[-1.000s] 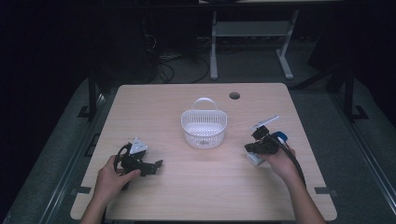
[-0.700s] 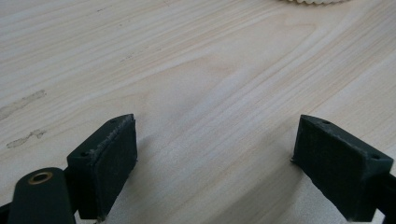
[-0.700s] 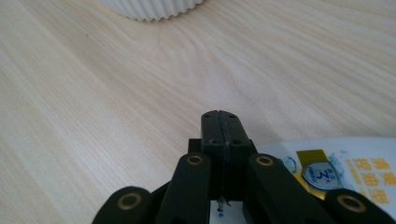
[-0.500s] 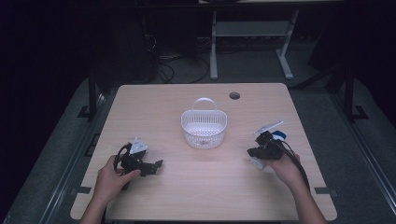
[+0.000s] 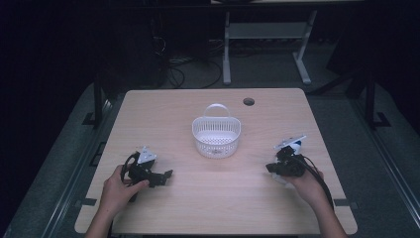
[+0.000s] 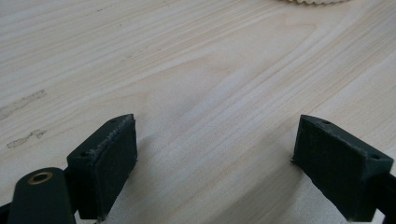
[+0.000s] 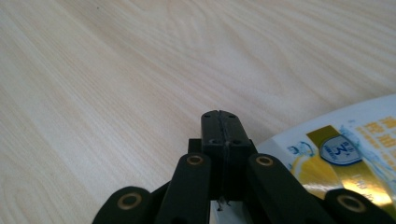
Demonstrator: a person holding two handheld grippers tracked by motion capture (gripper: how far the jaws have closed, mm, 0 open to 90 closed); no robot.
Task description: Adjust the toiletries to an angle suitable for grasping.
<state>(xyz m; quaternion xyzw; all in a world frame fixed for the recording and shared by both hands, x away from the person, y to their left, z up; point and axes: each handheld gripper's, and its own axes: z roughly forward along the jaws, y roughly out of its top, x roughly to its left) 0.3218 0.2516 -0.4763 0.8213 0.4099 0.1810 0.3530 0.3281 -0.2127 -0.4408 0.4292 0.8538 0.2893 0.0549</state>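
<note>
I see a pale wooden table (image 5: 213, 198) in a dark room, a white basket (image 5: 216, 136) at its middle. My left tool (image 6: 212, 158) is spread; my right tool (image 7: 219, 128) is pressed together, empty, beside a white packet (image 7: 345, 154) near the right edge.

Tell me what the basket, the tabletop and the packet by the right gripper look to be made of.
Basket: white moulded plastic, likely, given its slotted walls and thin loop handle. Tabletop: pale wood-grain surface, matt; probably laminate, since the grain looks printed and flat. Packet: glossy printed film or coated paper, with a shiny gold band; which one is unclear.
</note>
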